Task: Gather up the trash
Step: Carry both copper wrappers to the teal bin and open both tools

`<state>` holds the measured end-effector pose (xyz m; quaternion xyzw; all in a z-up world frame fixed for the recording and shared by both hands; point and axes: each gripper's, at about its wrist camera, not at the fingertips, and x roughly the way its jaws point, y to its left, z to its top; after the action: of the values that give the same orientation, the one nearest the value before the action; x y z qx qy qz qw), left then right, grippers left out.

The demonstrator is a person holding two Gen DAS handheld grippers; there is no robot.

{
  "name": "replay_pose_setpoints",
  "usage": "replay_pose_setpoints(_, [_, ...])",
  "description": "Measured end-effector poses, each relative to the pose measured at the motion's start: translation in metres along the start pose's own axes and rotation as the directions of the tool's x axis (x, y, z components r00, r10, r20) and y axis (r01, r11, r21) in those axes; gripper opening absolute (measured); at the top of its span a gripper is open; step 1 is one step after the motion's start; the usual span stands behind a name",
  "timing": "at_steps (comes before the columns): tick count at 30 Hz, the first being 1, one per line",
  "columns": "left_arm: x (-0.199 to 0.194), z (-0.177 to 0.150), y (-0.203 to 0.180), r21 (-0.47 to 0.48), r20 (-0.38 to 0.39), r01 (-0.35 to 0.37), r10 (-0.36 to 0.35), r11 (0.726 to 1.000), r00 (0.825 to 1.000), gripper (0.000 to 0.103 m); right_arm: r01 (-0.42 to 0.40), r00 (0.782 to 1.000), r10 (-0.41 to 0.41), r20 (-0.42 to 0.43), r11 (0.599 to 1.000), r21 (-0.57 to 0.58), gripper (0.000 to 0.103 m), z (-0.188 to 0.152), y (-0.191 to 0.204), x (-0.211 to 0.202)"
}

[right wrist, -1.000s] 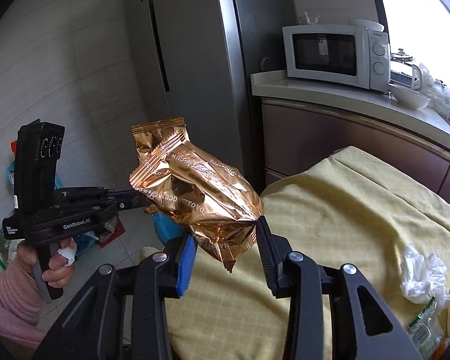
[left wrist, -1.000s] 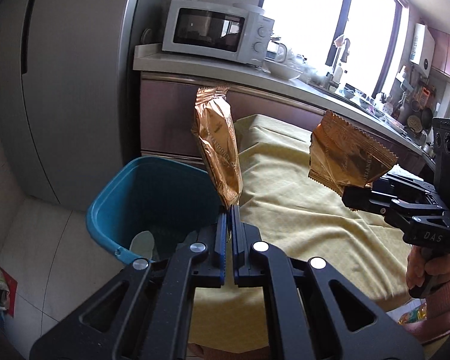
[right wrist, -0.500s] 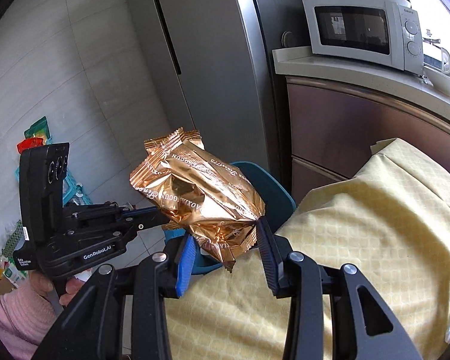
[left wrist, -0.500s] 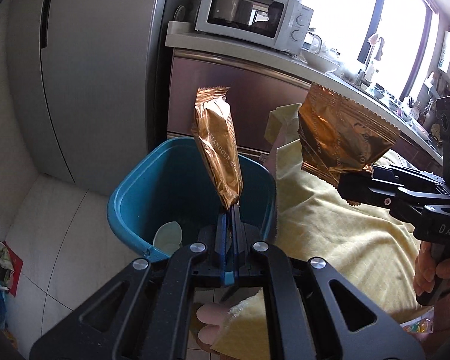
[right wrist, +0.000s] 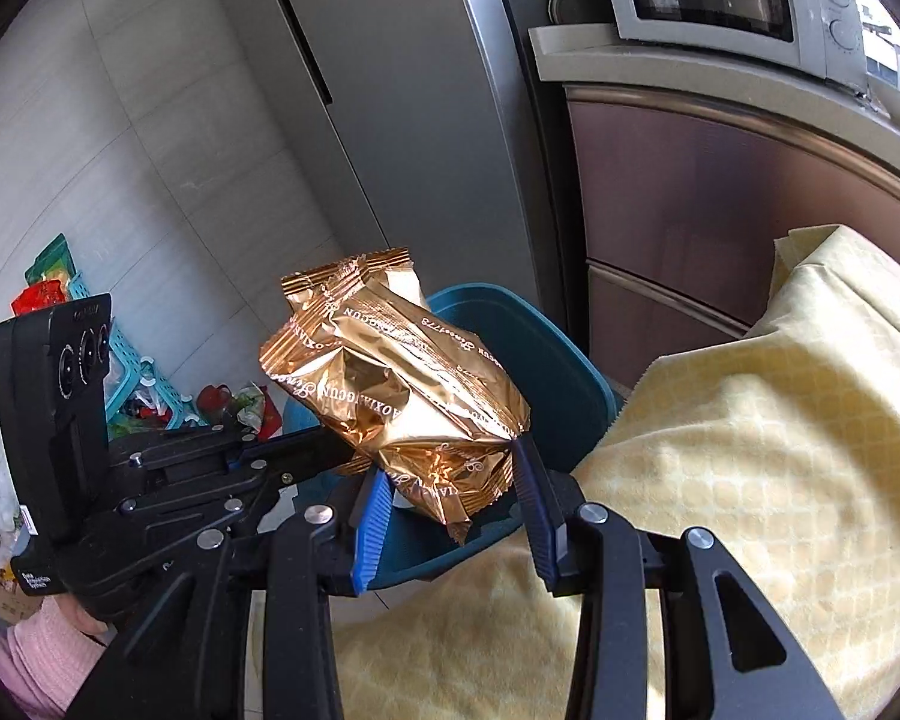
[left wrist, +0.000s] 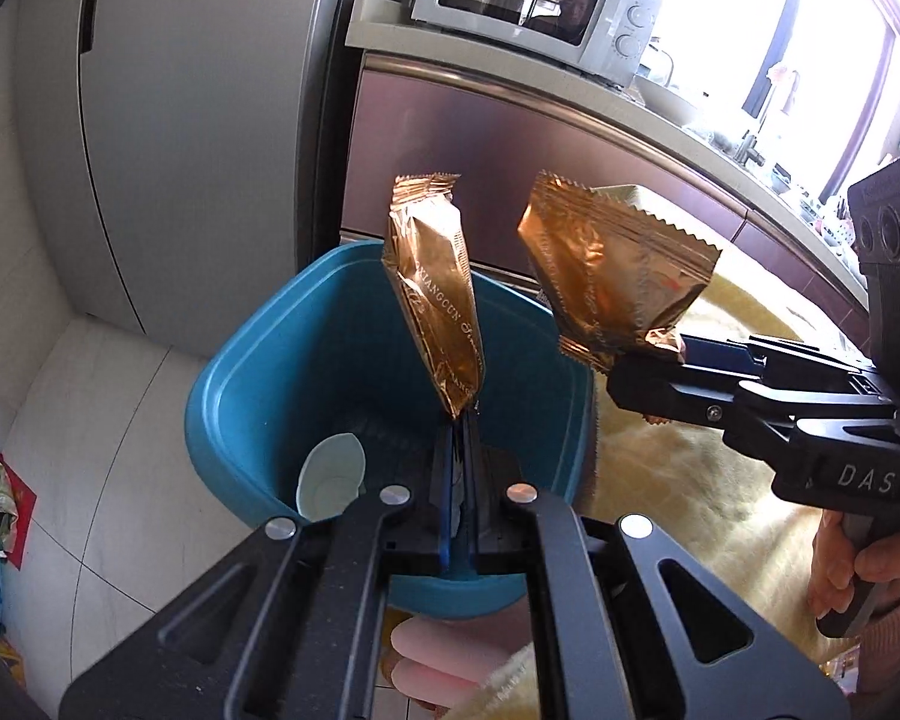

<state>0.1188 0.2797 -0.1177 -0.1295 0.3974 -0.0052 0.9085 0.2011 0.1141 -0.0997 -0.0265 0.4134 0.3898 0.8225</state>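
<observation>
Two wrappers [left wrist: 435, 294] [right wrist: 399, 387] upright — over bin [left wrist: 282, 360]

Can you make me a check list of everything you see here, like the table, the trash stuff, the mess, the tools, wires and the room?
Surface: yellow checked tablecloth over the table.
Job's things: two shiny copper foil snack wrappers, one per tool; round teal plastic bin with a pale scrap inside.
Clutter: colourful bags on the floor by the wall.
Grippers: left tool shut on narrow wrapper above the bin; right tool shut on crumpled wrapper.
Cables: nothing seen.
Surroundings: grey fridge, white microwave on counter.
</observation>
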Motion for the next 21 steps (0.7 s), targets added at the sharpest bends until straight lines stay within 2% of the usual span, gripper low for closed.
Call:
replay_pose_setpoints(6, [0.023, 0.003, 0.002, -0.014, -0.039, -0.003, 0.003, 1.0, 0.999, 0.006, 0.007, 0.999, -0.006, -0.039, 0.999, 0.039, 0.039, 0.007, -0.005, 0.017])
replay_pose_setpoints(9, [0.034, 0.003, 0.004, -0.028, -0.056, -0.004, 0.002, 1.0, 0.998, 0.012, 0.007, 0.999, -0.004, -0.05, 0.997, 0.072, 0.051, 0.007, -0.01, 0.021])
replay_pose_setpoints(15, [0.049, 0.003, 0.003, -0.039, -0.074, -0.011, 0.008, 0.999, 0.997, 0.012, 0.001, 0.999, 0.002, -0.037, 0.995, 0.102, 0.051, 0.005, -0.015, 0.018])
replay_pose_setpoints(21, [0.039, -0.001, 0.0, -0.027, -0.043, -0.014, 0.013, 1.0, 0.999, 0.017, -0.007, 1.0, 0.007, -0.006, 0.994, 0.111, 0.051, -0.004, -0.02, 0.004])
